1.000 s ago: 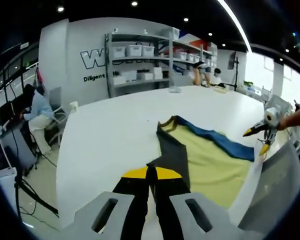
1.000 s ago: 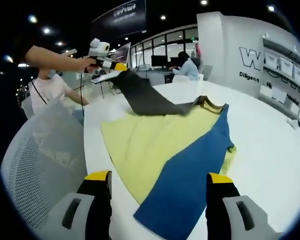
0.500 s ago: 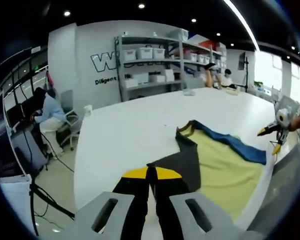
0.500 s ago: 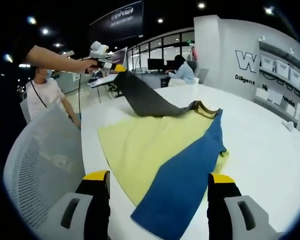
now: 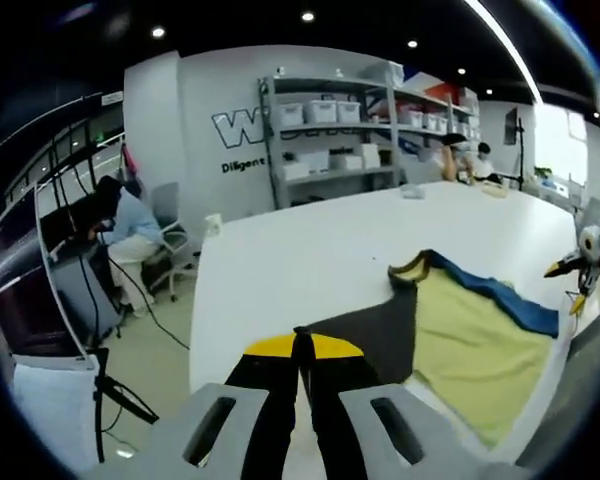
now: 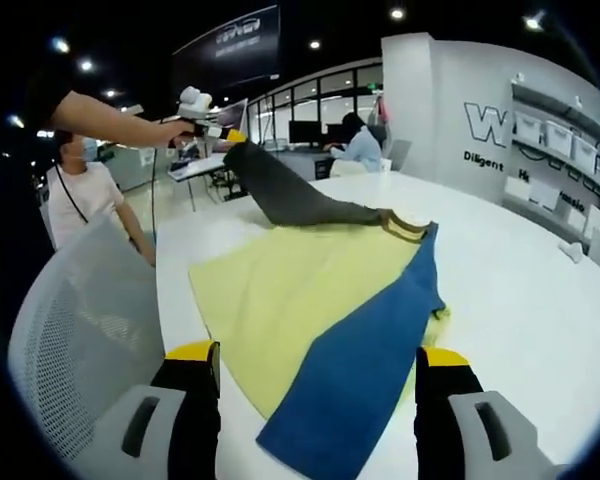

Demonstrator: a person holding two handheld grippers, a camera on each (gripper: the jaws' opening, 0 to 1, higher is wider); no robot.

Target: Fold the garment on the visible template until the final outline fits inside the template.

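Note:
A garment lies spread on the white table (image 5: 310, 250): pale yellow body (image 6: 300, 285), blue side panel (image 6: 370, 345), dark grey part (image 6: 290, 200). My left gripper (image 5: 300, 342) is shut on the edge of the grey part (image 5: 375, 335) and holds it lifted off the table. The right gripper view shows the left gripper (image 6: 220, 135) in a hand, up at the left, with the grey cloth stretched down from it. My right gripper (image 6: 317, 360) stands open just short of the garment's near edge, holding nothing. The left gripper view shows the right gripper (image 5: 578, 275) at the far right, beyond the blue panel (image 5: 500, 295).
A white mesh chair back (image 6: 80, 330) stands close on the left of the right gripper view, with a person in a white shirt (image 6: 80, 190) behind it. Shelves with bins (image 5: 330, 130) line the far wall. A seated person (image 5: 130, 220) and a tripod (image 5: 110, 395) are off the table's edge.
My left gripper has drawn the grey part further away from the yellow body, still shut on it. The right gripper has stayed open near the garment's edge.

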